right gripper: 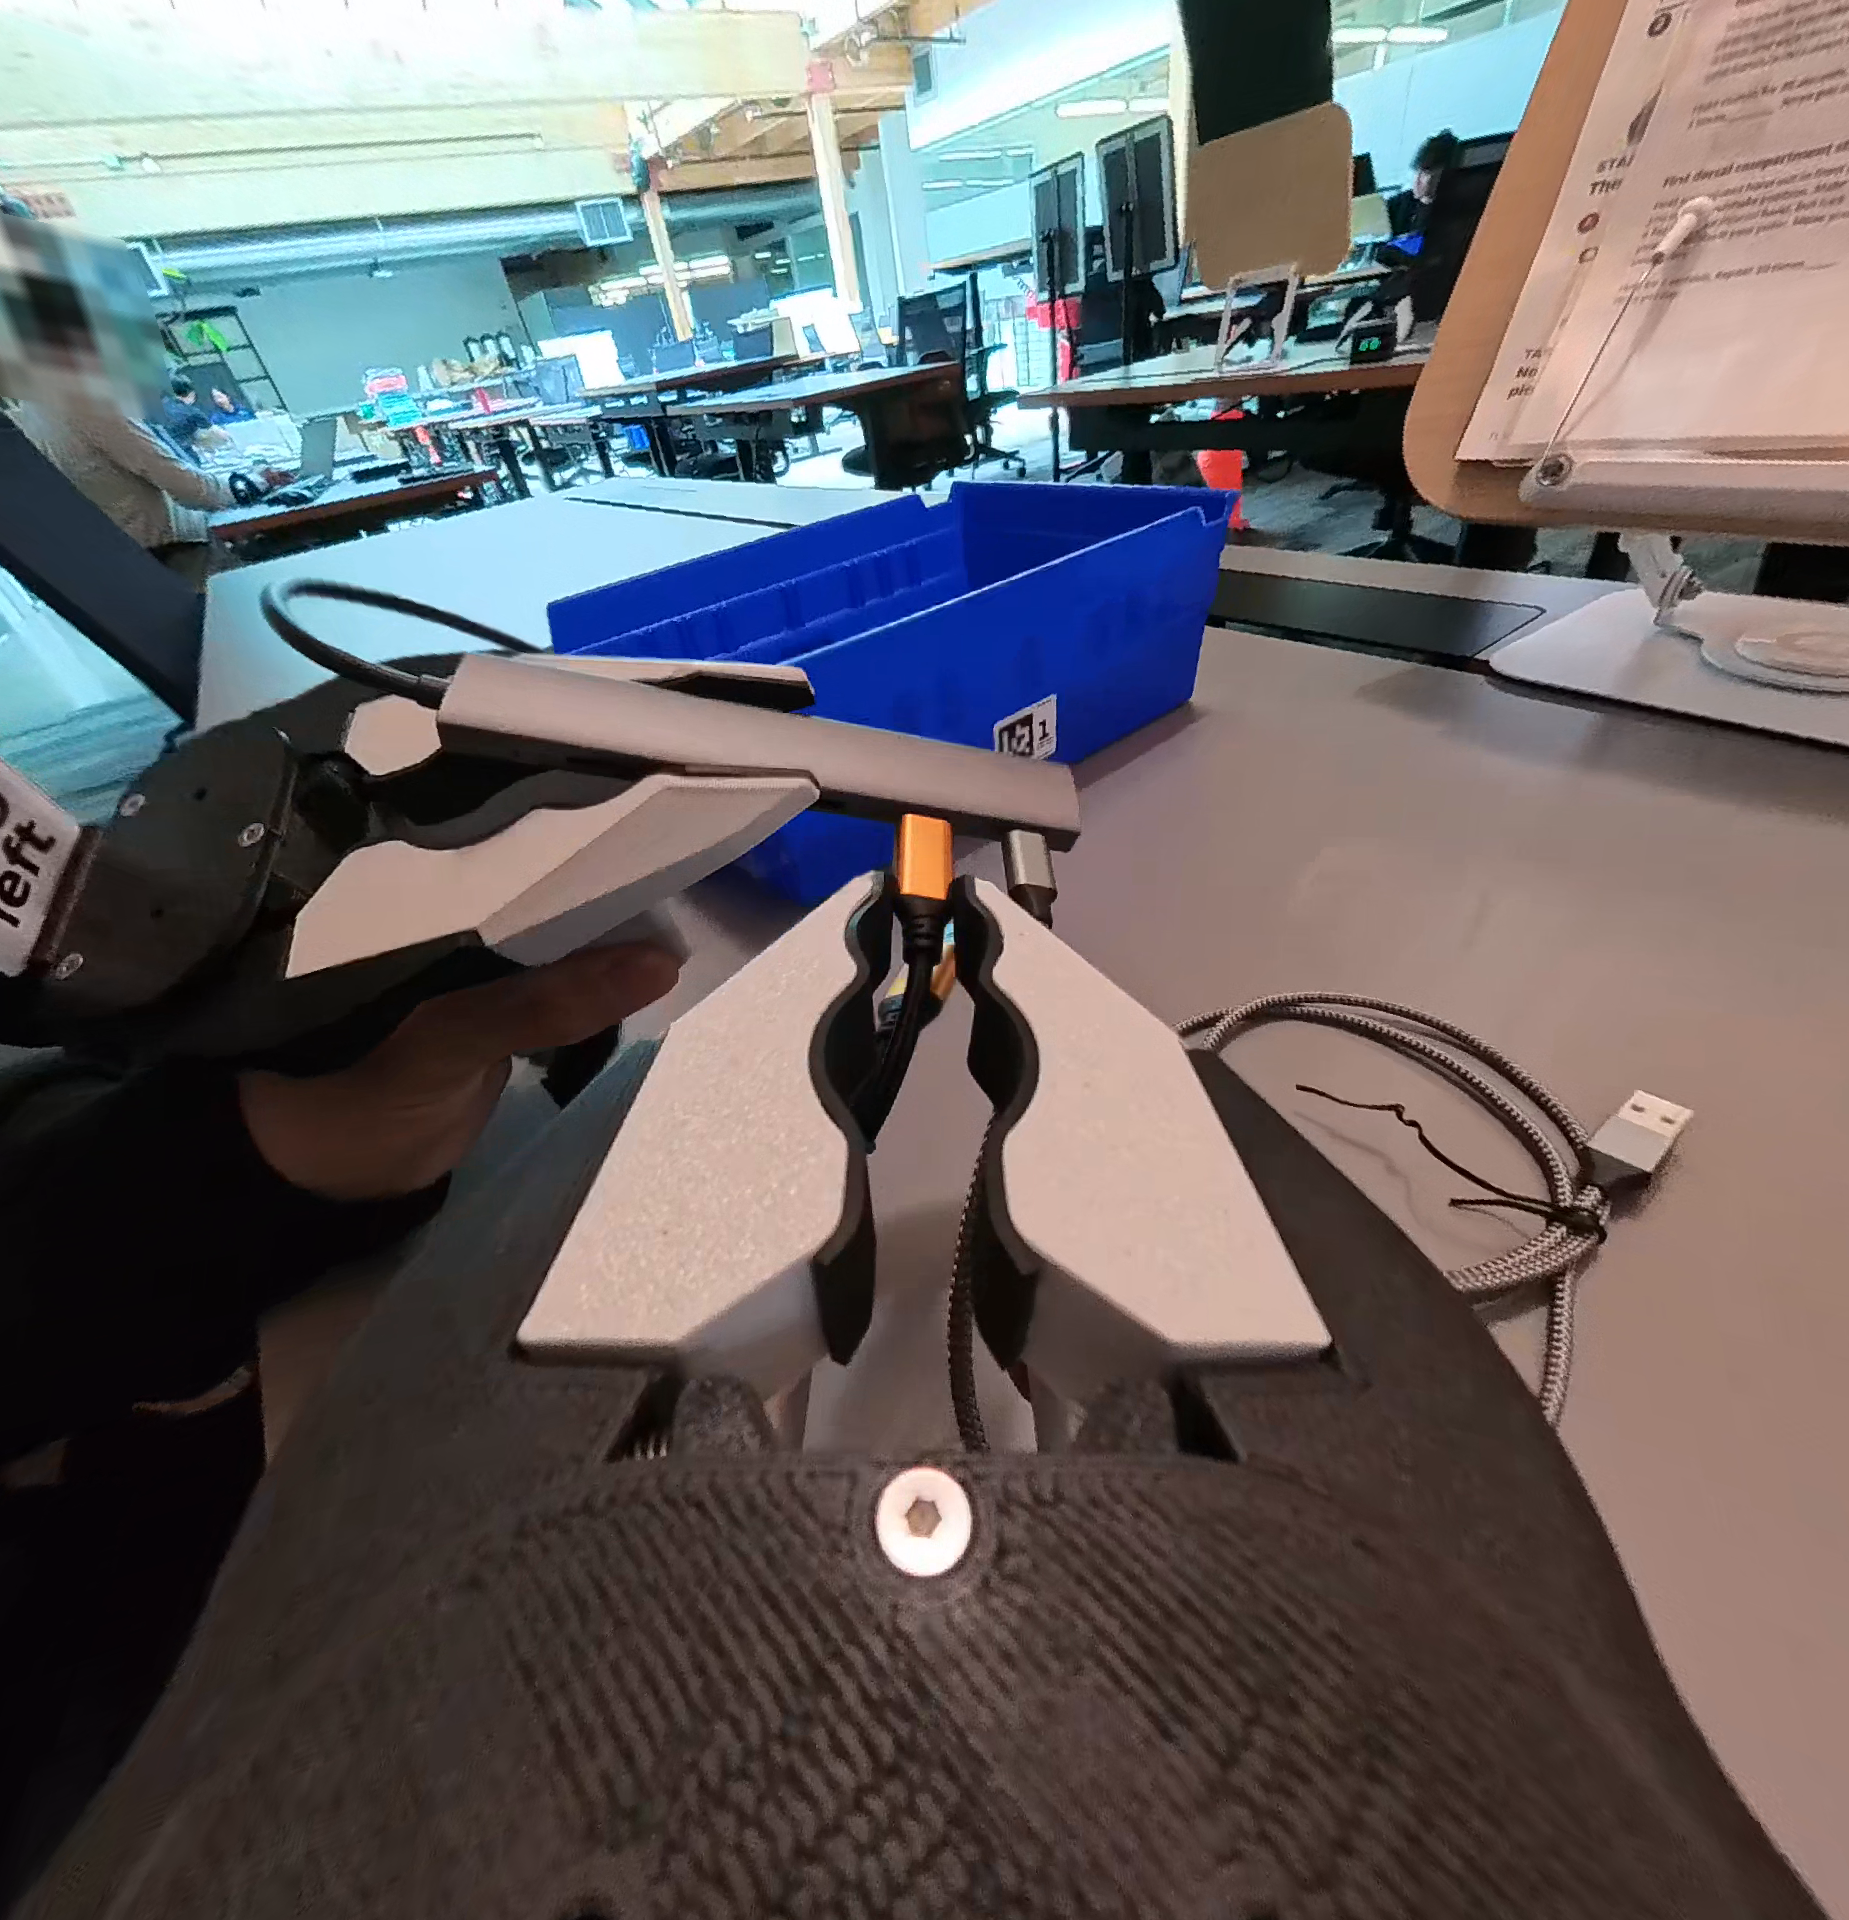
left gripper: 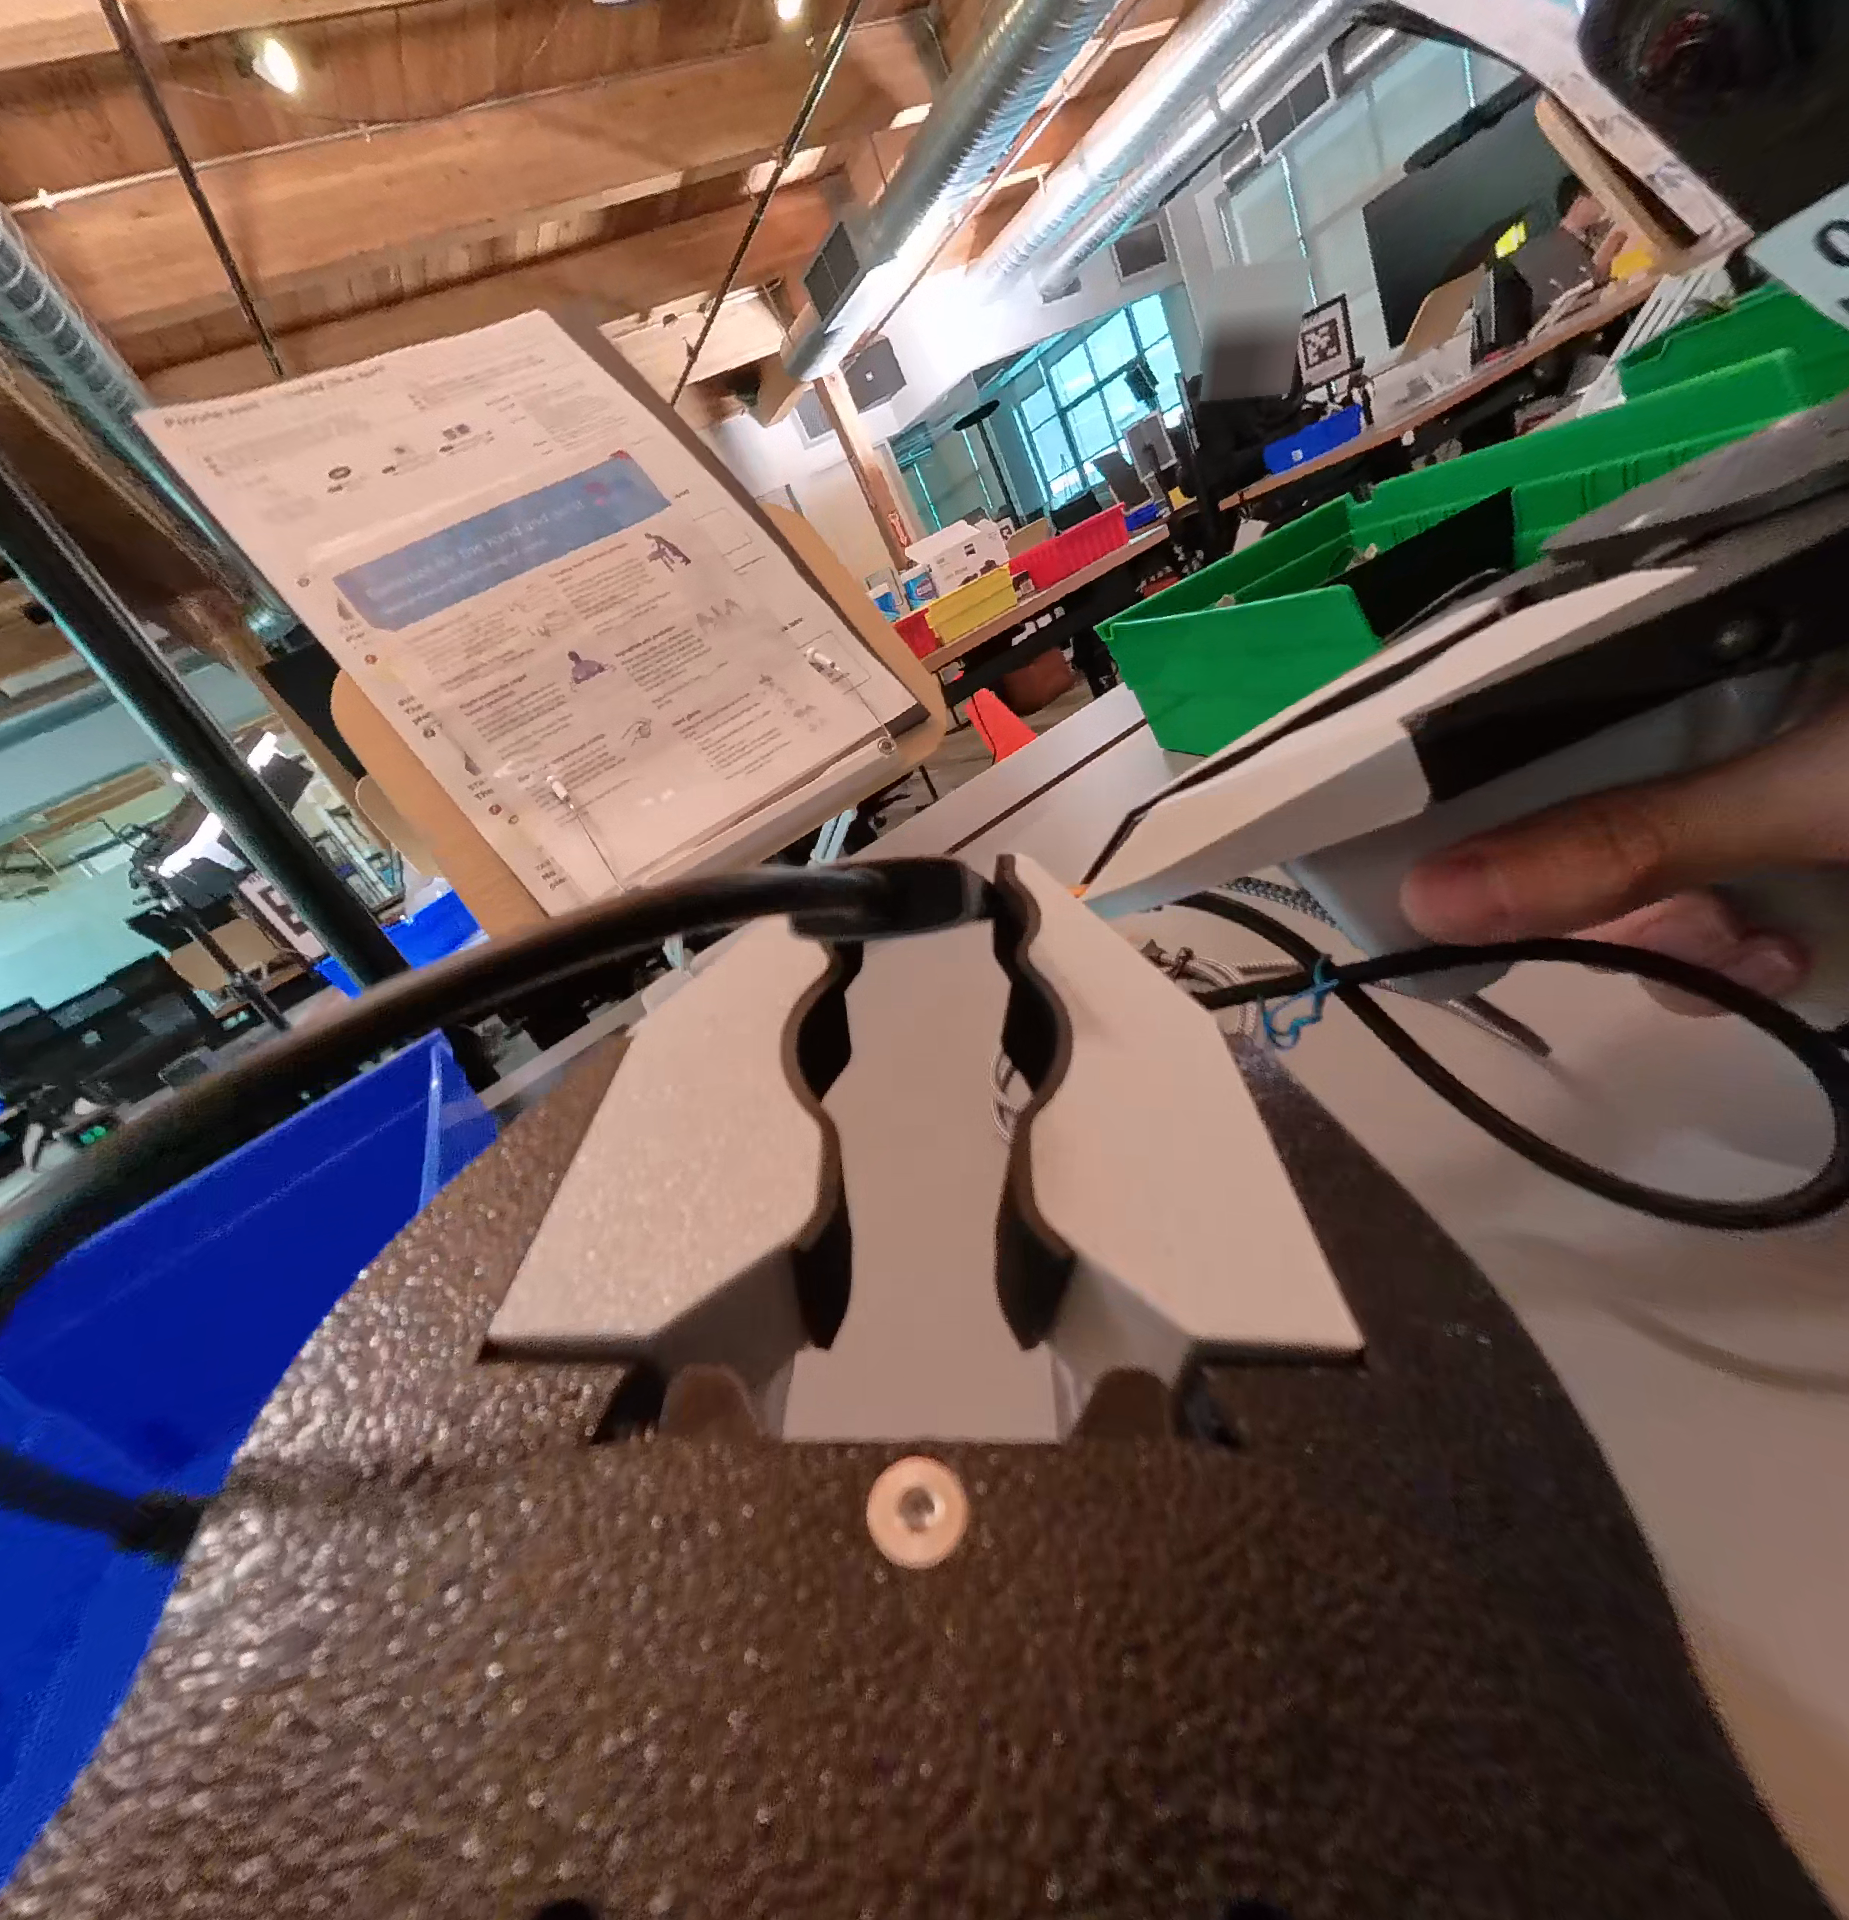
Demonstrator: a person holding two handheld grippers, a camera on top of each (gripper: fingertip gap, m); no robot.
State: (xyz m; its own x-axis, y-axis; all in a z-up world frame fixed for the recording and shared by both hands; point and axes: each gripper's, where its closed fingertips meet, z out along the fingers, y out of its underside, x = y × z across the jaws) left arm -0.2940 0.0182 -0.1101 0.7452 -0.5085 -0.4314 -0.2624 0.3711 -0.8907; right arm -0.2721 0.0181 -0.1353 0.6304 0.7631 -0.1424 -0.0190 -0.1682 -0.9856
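A grey hub [right gripper: 754,753] is clamped between the closed jaws of the left gripper [right gripper: 795,738], just before the blue bin [right gripper: 1003,623]. Under the hub, an orange plug [right gripper: 920,857] is pinched by the right gripper [right gripper: 922,914]; a braided cable [right gripper: 1471,1060] lies on the counter [right gripper: 1522,831].

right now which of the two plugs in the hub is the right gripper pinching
The orange plug, left of the two under the grey hub. The right gripper closes on it; the silver plug beside it hangs free.
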